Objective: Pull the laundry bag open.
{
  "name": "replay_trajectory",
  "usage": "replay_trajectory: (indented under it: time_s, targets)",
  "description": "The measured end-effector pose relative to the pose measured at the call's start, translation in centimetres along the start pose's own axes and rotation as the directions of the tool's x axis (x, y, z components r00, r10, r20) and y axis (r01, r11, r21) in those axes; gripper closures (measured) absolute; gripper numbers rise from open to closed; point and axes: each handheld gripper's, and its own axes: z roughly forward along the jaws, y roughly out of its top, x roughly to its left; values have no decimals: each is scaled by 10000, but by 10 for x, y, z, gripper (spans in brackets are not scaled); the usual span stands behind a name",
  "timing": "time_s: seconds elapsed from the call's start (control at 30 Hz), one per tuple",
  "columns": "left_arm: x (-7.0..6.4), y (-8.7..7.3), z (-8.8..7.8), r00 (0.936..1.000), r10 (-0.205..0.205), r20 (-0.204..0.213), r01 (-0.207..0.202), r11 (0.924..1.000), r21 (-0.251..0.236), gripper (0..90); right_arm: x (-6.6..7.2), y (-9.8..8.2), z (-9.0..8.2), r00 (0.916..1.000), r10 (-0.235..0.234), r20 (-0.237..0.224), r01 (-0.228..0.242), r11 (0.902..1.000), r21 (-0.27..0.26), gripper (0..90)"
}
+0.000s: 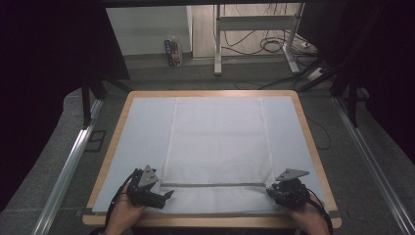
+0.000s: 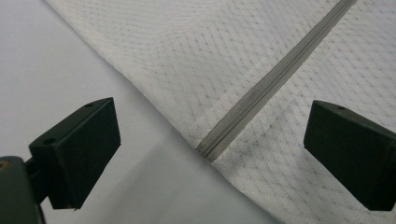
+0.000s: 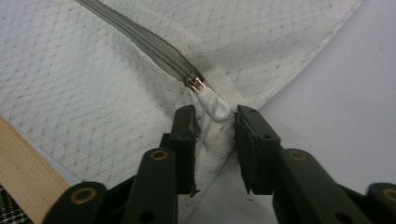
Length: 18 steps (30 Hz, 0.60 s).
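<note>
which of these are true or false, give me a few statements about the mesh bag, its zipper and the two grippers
1. The white mesh bag lies flat on the table. True.
2. The left gripper is clamped on the zipper. False: its jaws stand wide apart, with the end of the grey zipper lying between them, untouched.
3. The right gripper has its jaws around the white fabric tab at the zipper's end. True: the tab sits between them, beside the metal slider.
4. The zipper runs along the bag's far edge. False: it crosses the bag near the person's side, between the two grippers.
5. The right gripper's jaws are opened as wide as the left's. False: they are much closer together.
</note>
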Motion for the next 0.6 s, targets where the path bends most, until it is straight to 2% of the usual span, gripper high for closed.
replay_trajectory:
  time_s: [0.13,0.2,0.33,0.4,0.6]
  targets:
    - [-1,1,-1,9999,81,-92,-81,10000,25,42,1,-1,-1,9998,-166,-143,165,9998,-106,816]
    - [-1,1,-1,9999,30,-112,-30,10000,-12,47,2,-1,-1,9994,-272,-193,269,9996,-129,836]
    - [0,2,-2,9999,-55,-163,54,10000,-82,51,2,-1,-2,9987,-481,-186,477,9986,-234,851]
    - [0,2,-3,9998,-45,-174,43,9999,-94,51,2,0,-5,9982,-605,-34,603,9971,-467,852]
    - [0,2,-3,9997,22,-226,-24,9999,-98,52,0,-1,-14,9981,-618,5,616,9932,-984,853]
